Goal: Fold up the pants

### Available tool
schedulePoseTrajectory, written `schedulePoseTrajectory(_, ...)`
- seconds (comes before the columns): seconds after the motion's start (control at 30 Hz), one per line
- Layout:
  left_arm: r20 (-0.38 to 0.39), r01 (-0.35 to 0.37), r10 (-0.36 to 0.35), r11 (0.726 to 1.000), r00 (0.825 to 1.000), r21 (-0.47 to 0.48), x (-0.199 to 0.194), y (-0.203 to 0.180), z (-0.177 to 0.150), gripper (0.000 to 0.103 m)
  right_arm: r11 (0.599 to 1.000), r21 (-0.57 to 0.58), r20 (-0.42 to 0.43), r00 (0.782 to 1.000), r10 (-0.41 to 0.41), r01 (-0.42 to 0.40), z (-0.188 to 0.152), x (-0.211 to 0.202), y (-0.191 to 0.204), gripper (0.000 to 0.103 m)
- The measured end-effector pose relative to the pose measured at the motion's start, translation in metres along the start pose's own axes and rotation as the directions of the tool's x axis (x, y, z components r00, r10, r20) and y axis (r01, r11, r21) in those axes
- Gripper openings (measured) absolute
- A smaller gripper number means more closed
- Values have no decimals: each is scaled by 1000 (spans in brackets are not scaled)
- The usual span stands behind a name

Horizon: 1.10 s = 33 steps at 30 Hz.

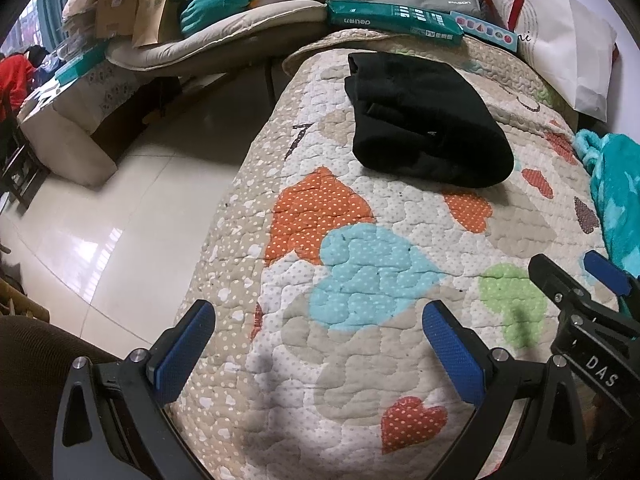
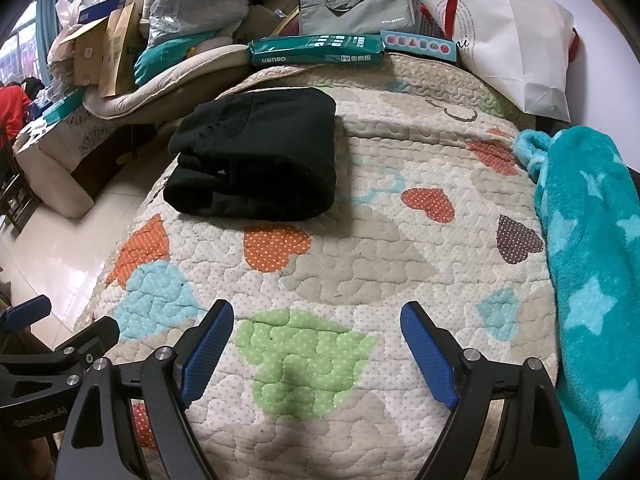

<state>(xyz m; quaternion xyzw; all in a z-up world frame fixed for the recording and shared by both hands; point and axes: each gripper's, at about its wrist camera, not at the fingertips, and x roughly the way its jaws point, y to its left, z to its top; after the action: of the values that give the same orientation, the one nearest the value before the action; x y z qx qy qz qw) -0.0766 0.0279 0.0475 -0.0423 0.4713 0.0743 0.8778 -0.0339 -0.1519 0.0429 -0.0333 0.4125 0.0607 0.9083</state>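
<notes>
The black fabric pants (image 2: pixel 256 156) lie folded into a thick bundle on the quilted bed cover with coloured hearts (image 2: pixel 400 240), near its far left edge. The left gripper (image 1: pixel 320 344) and right gripper (image 2: pixel 316 344) hover well apart from them, fingers wide open, holding nothing.

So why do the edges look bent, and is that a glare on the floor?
Left wrist view: the fisheye lens curves the quilt edge and leaves dark corners; window light glares off the tiled floor. Right wrist view: same bulge, soft gripper shadow on the green heart, black pants too dark for detail.
</notes>
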Motion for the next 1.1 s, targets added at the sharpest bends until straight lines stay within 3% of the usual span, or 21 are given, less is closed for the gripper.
schedulePoseTrajectory(0.17, 11, -28, 27, 999, 1000, 39, 10, 1, -4, 103, 1000, -2, -16, 1000, -5, 5, -2, 5, 0, 89)
schedulePoseTrajectory(0.53, -31, 2, -1, 1000, 1000, 19, 23, 5, -3, 103, 1000, -16, -44, 999, -10, 9, -6, 14, 5, 89)
schedulePoseTrajectory(1.1, -36, 8, -8, 1000, 999, 6, 24, 9, -1, 103, 1000, -18, -49, 999, -13, 12, -7, 15, 5, 90)
